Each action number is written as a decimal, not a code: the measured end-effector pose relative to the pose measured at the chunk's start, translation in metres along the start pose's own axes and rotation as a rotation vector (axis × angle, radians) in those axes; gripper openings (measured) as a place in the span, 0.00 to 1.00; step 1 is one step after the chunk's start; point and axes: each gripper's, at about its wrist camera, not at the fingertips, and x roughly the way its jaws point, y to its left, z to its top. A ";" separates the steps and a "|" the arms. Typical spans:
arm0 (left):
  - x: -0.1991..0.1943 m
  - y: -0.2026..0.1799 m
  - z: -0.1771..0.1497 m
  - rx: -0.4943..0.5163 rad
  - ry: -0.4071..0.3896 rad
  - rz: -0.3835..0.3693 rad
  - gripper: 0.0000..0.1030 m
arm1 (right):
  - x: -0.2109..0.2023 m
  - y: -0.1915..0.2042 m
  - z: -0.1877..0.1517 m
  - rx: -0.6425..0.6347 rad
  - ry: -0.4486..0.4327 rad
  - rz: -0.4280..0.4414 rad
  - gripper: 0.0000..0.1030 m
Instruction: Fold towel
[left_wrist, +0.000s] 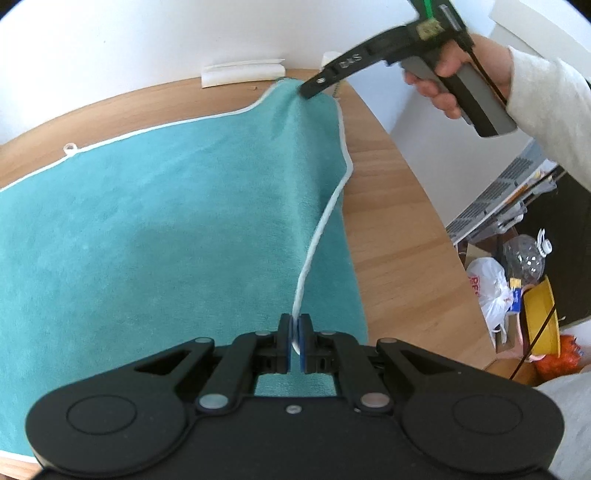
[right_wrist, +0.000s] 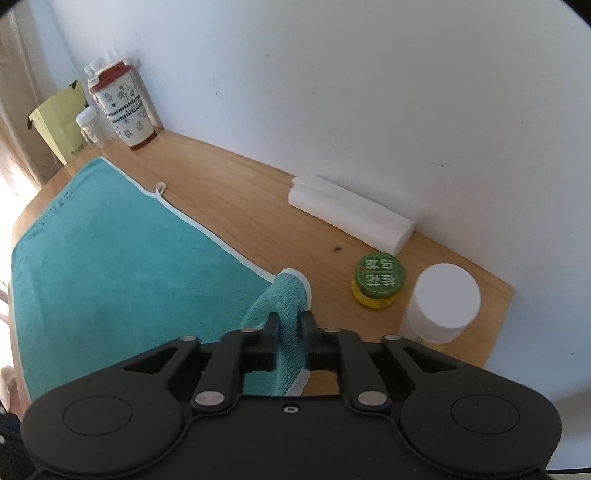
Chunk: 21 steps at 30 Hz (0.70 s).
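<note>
The left claw (left_wrist: 294, 341) was clamped shut on the white-piped edge of the teal towel (left_wrist: 155, 221), at the near corner, so the hem ran up and away from its tips as a taut line. The right claw (right_wrist: 289, 325) sat at the far corner; a bunched fold of towel passed between its jaws, which stood a little apart, and whether the pads were really pressing the cloth could not be told. In the left wrist view that claw's tip rested on the corner, with a hand (left_wrist: 443, 85) around its grey handle. Holding both corners of one short side this way probably served to lift that edge and carry it across the rest, which lay flat on the wooden table (left_wrist: 399, 236) ahead and to the left of both claws.

Just right of the right claw stood a white-lidded jar (right_wrist: 441, 302), and beyond it a small tin with a green lid (right_wrist: 378, 282); both were closed, so their contents were hidden. Far ahead to the left stood a patterned cup with a red lid (right_wrist: 123, 107).
</note>
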 end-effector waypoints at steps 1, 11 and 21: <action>0.000 0.001 0.000 -0.001 -0.001 0.001 0.03 | -0.005 -0.005 -0.001 0.017 -0.013 -0.010 0.32; 0.002 0.015 0.001 -0.015 0.009 -0.005 0.03 | -0.025 -0.048 -0.058 0.359 0.100 0.134 0.46; 0.003 0.022 -0.002 0.003 0.035 -0.008 0.03 | -0.001 -0.042 -0.079 0.585 0.148 0.276 0.46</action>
